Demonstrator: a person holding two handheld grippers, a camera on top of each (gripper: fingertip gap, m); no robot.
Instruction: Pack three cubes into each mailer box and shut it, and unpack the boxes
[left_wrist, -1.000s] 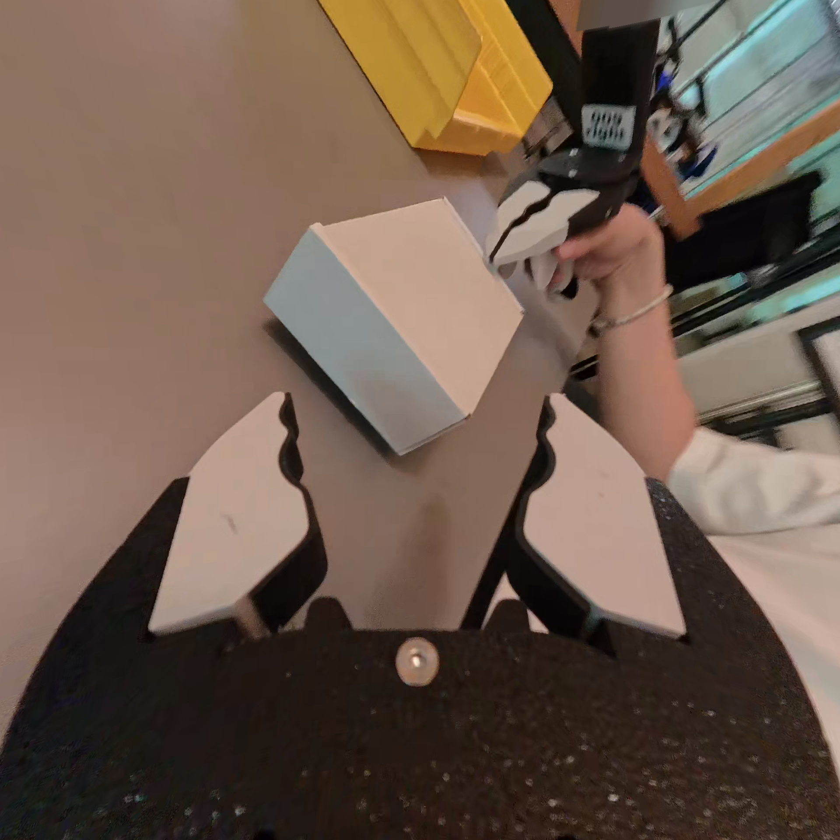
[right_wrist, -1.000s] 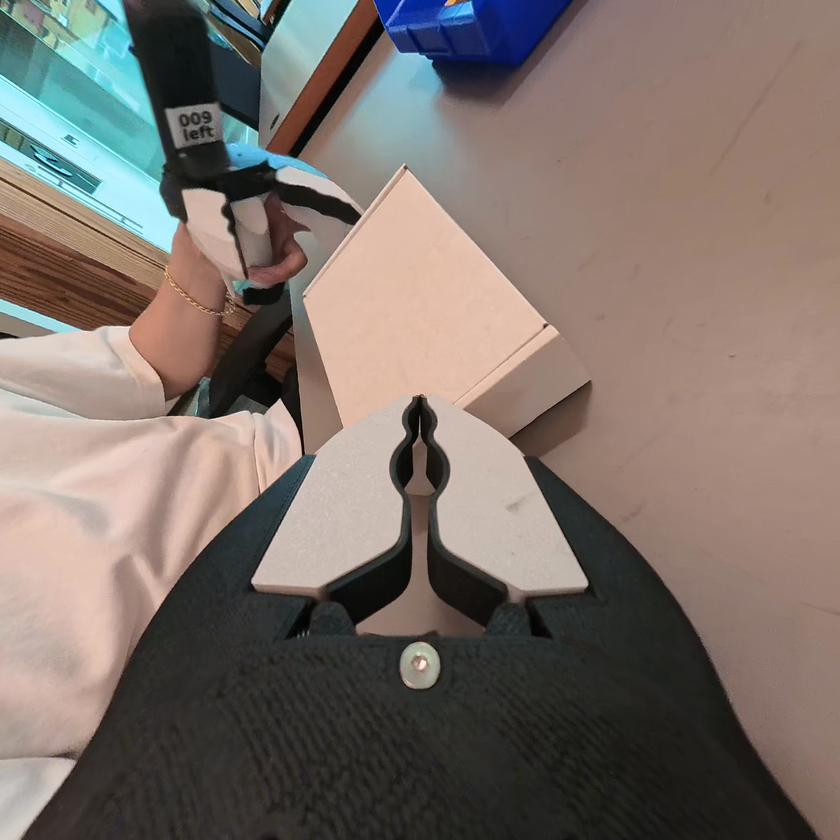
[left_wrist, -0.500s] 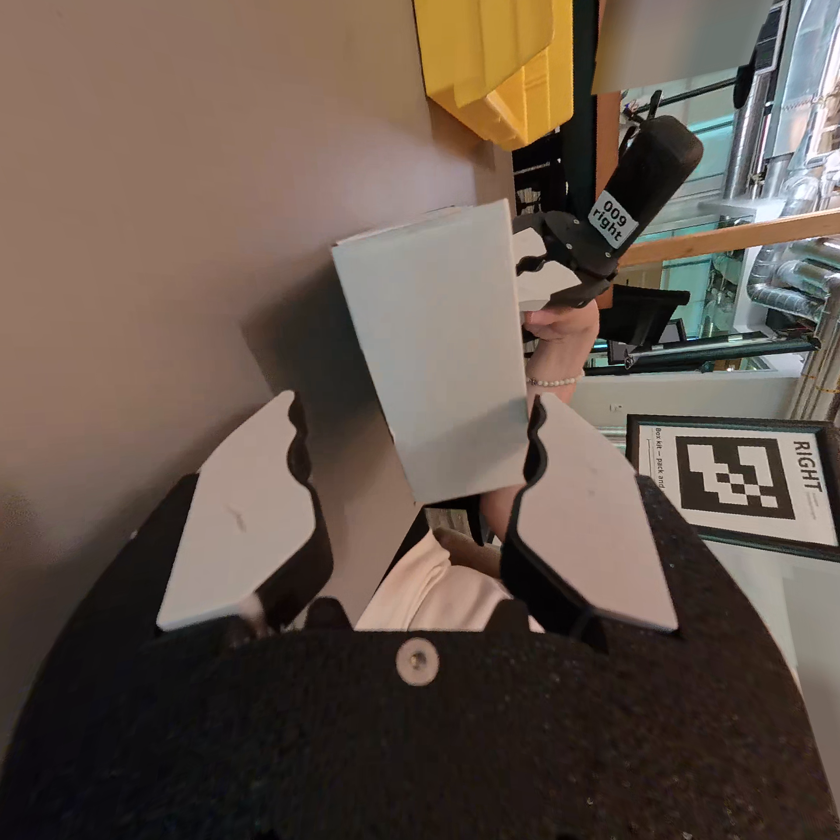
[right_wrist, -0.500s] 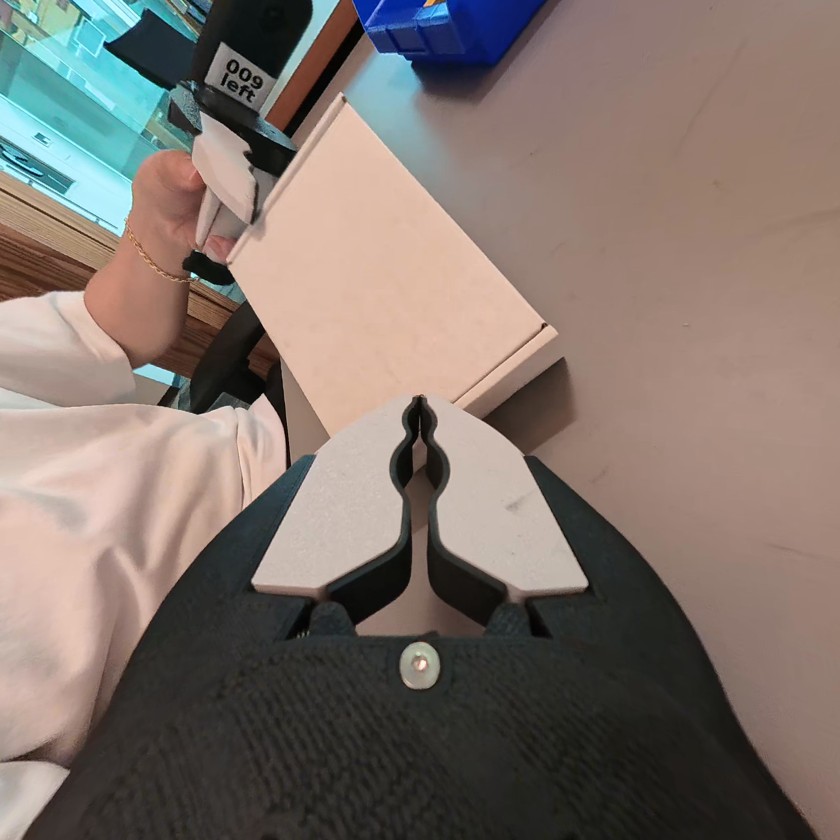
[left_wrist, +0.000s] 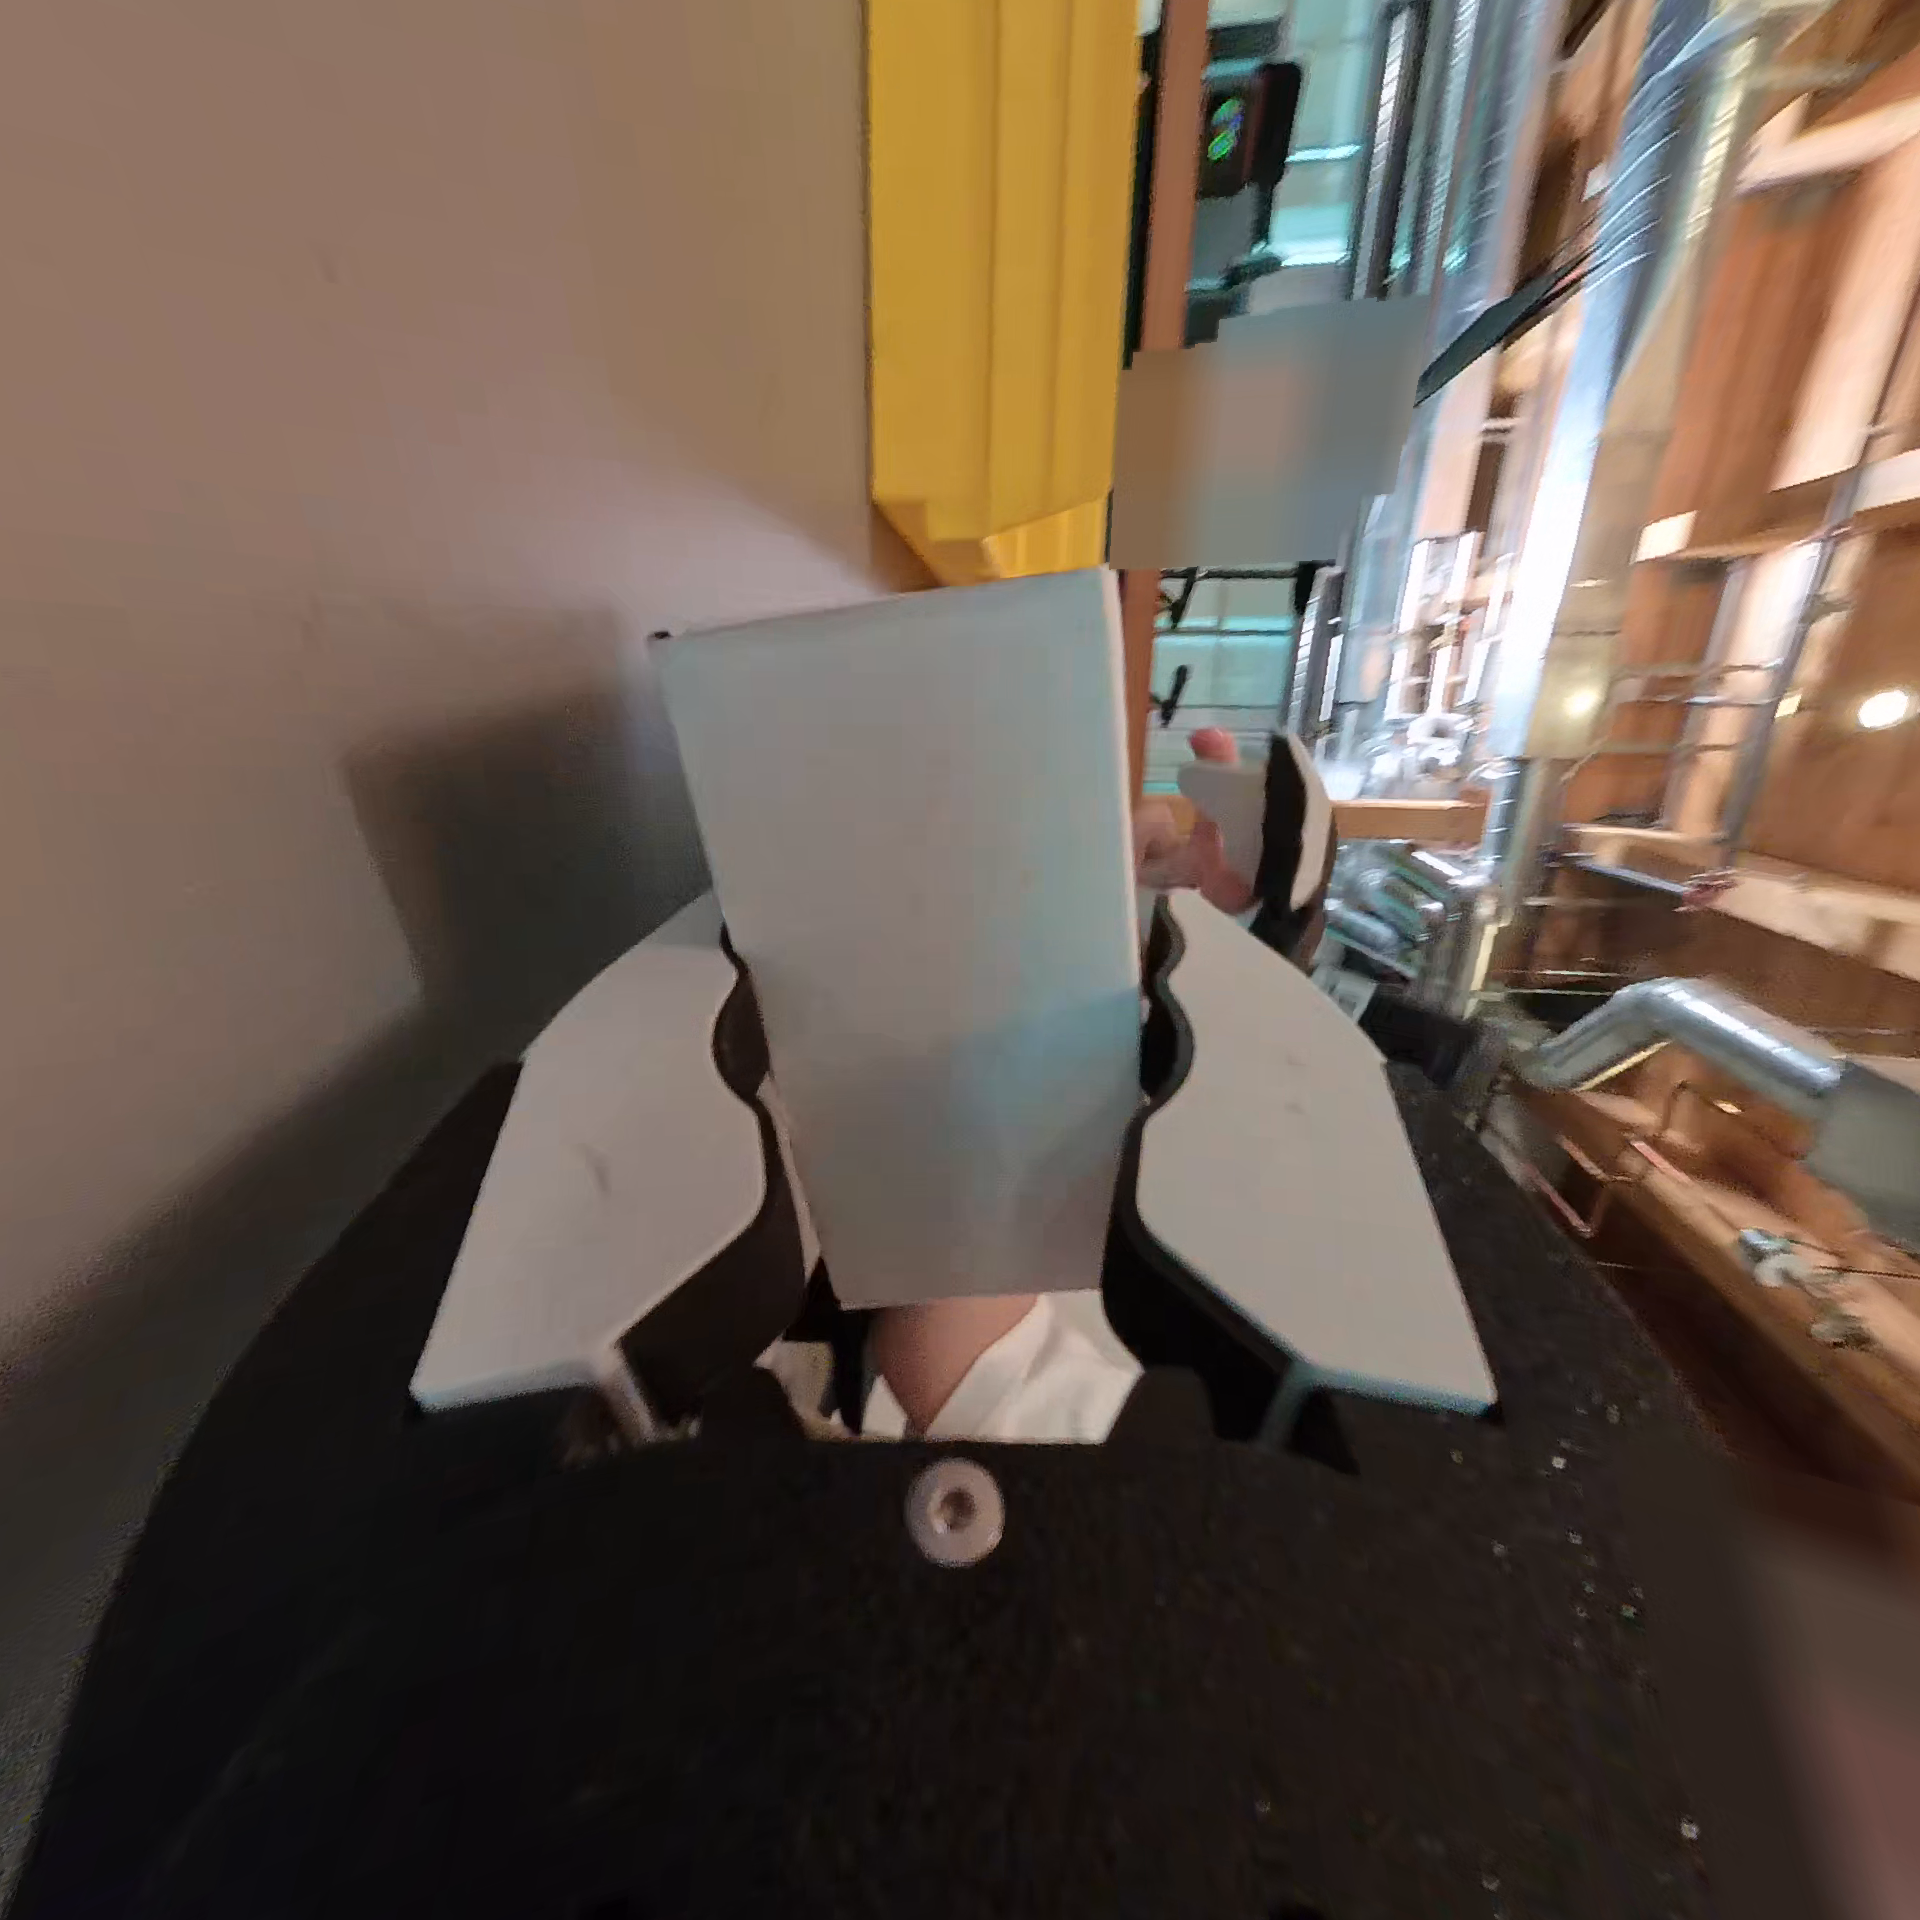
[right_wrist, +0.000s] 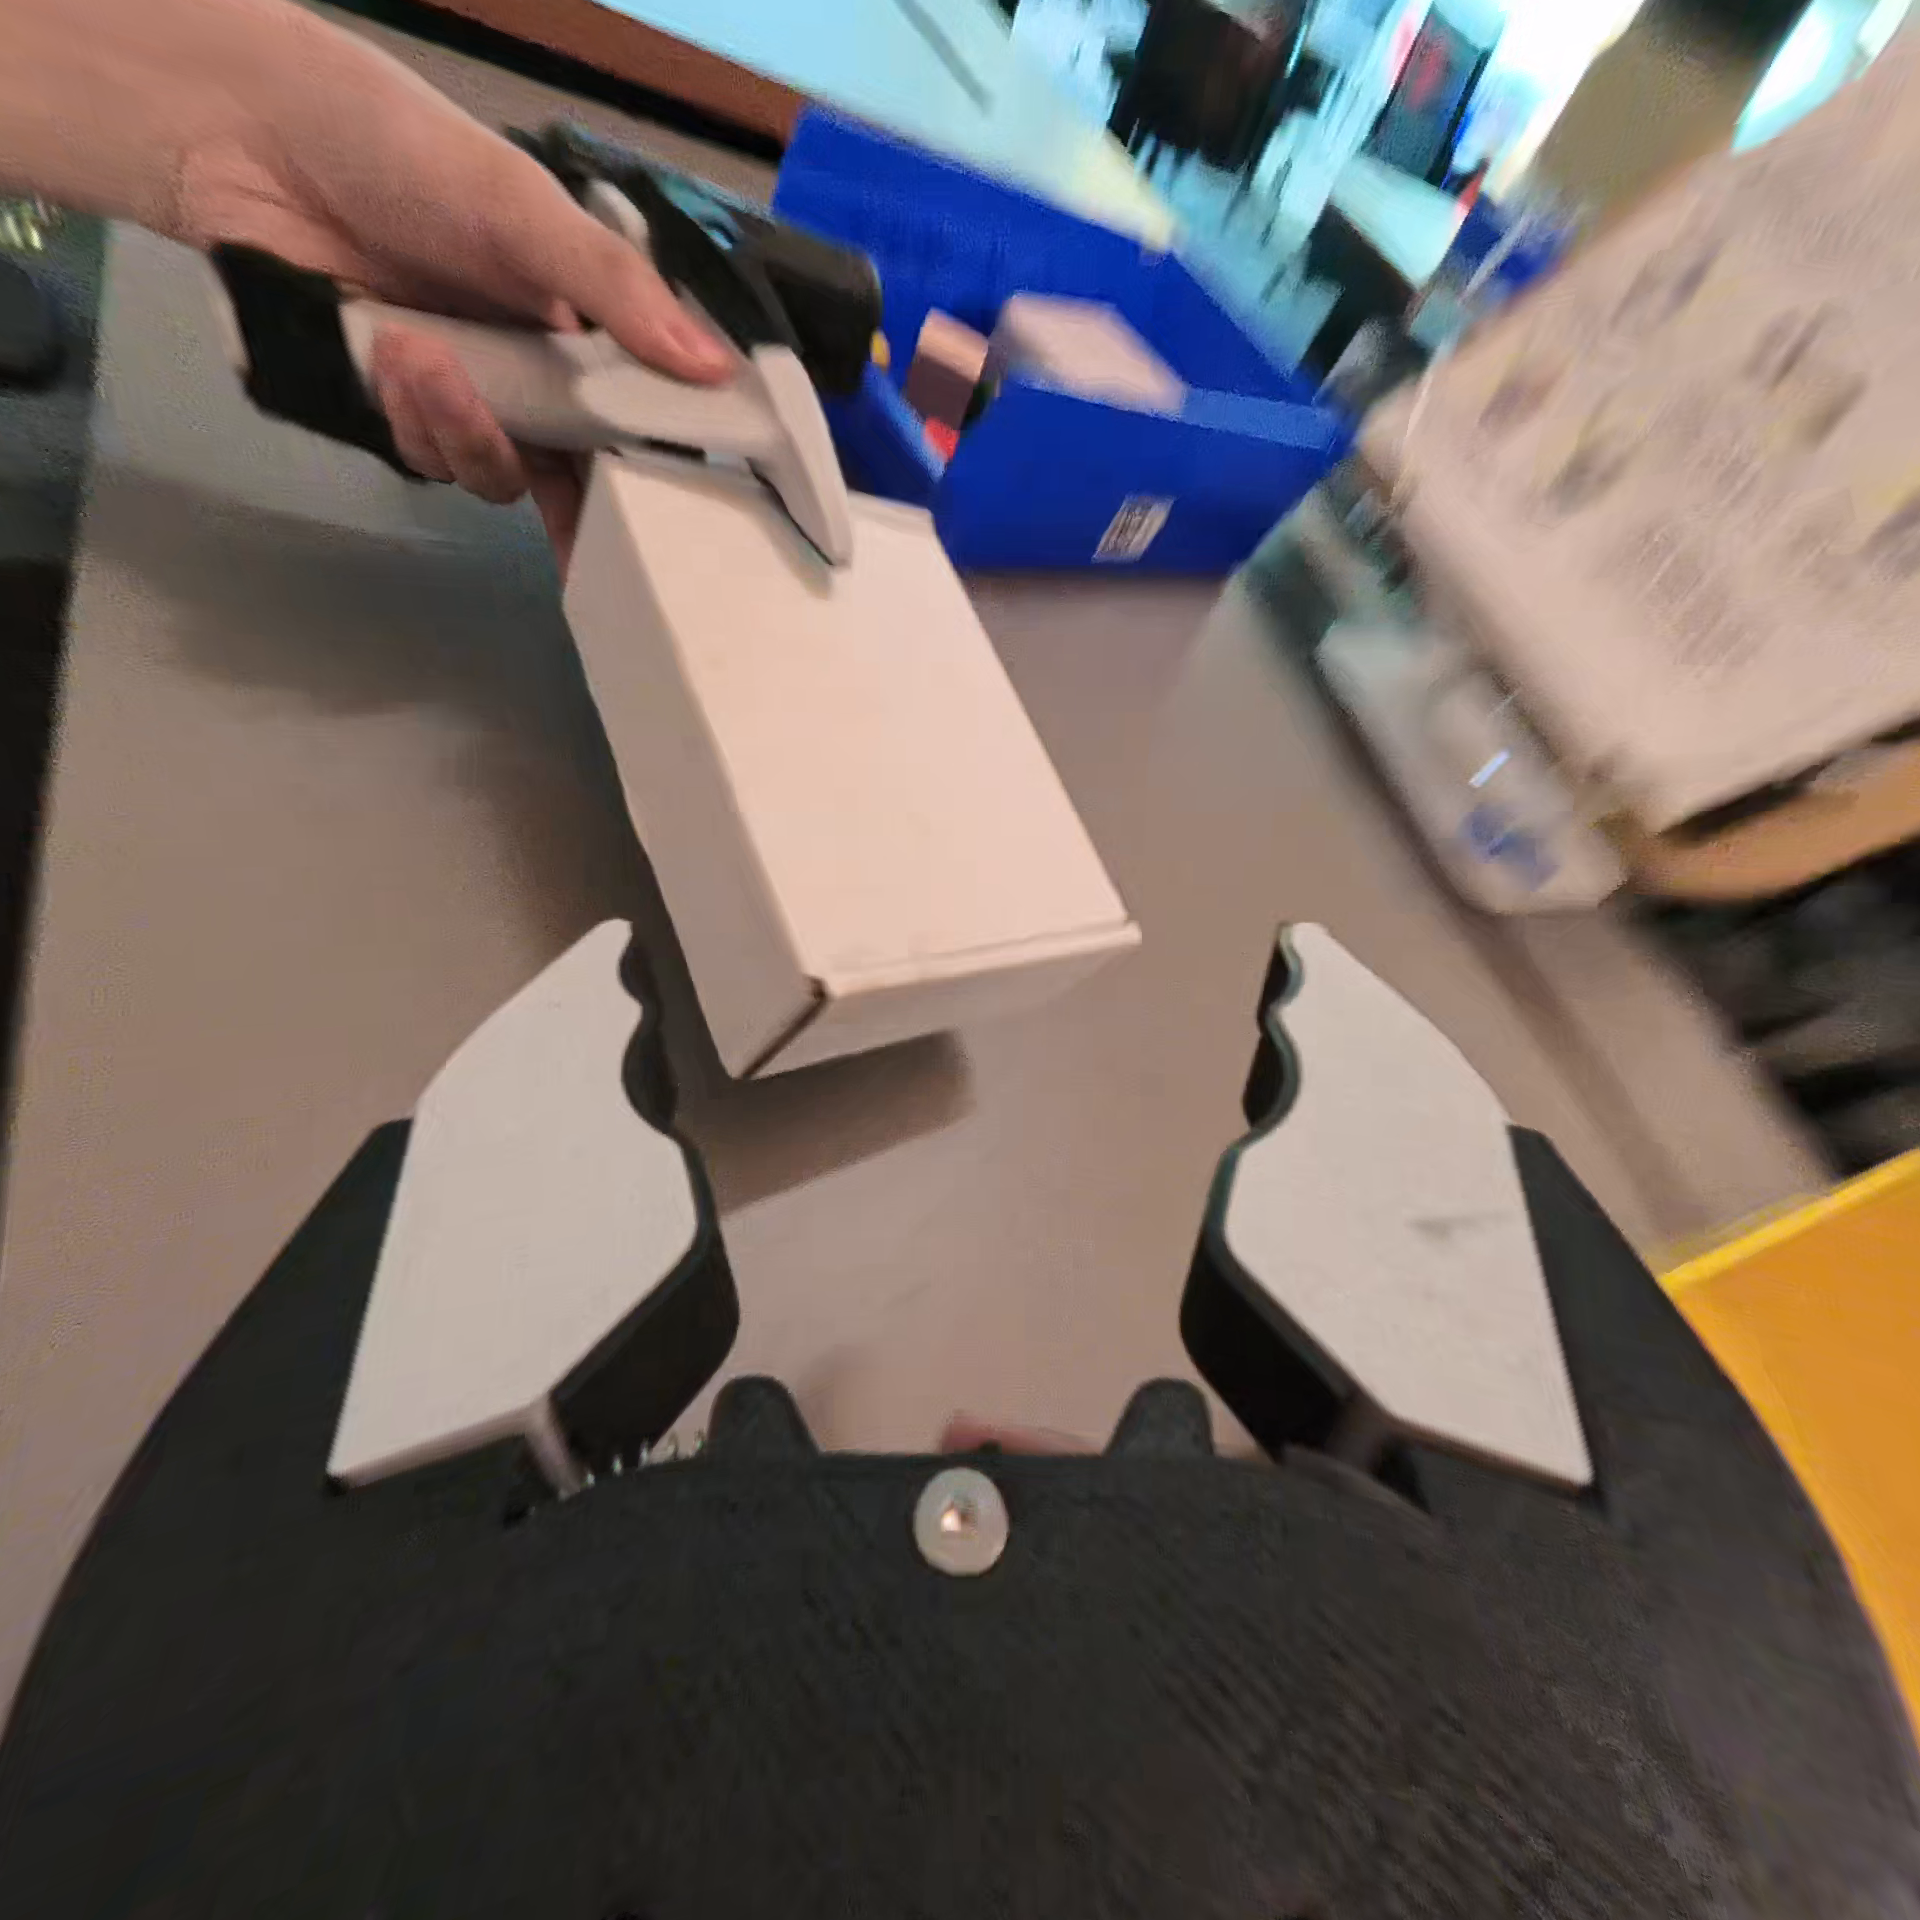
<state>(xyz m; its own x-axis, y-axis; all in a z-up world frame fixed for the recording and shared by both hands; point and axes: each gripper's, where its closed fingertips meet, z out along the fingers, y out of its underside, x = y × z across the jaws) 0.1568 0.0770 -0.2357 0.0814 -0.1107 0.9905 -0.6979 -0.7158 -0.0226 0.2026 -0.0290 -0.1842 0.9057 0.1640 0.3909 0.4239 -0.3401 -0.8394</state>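
Cardboard of a closed white mailer box (left_wrist: 914, 956) fills the gap of the left claw (left_wrist: 940, 935), whose two grey fingers (left_wrist: 613, 1174) are pressed against the box's opposite narrow sides, so the box is clamped and carried clear of the bench (left_wrist: 312, 520). In the right wrist view the same mailer box (right_wrist: 831, 758) is seen held by its far end in the left claw (right_wrist: 800, 488), which is gripped by a hand (right_wrist: 395, 208); the box slopes down toward the camera, its near corner raised over the grey bench (right_wrist: 260, 831), where a shadow is cast beneath it.

The right claw (right_wrist: 956, 1018) is spread wide, with nothing between its fingers (right_wrist: 540, 1195); the left one lies just beside the box's near corner, and whether it touches cannot be told. In the left wrist view part of the right claw (left_wrist: 1262, 826) is glimpsed beyond the box's right edge, held by a hand (left_wrist: 1195, 831).

A yellow bin (left_wrist: 997, 270) is seen at the bench's far edge in the left wrist view, and a yellow corner (right_wrist: 1808, 1382) shows at the right of the right wrist view. Blue bins (right_wrist: 1091, 447) stand at the far side of the bench behind the box. The background is heavily blurred, so the boxes' contents and the cubes cannot be made out.
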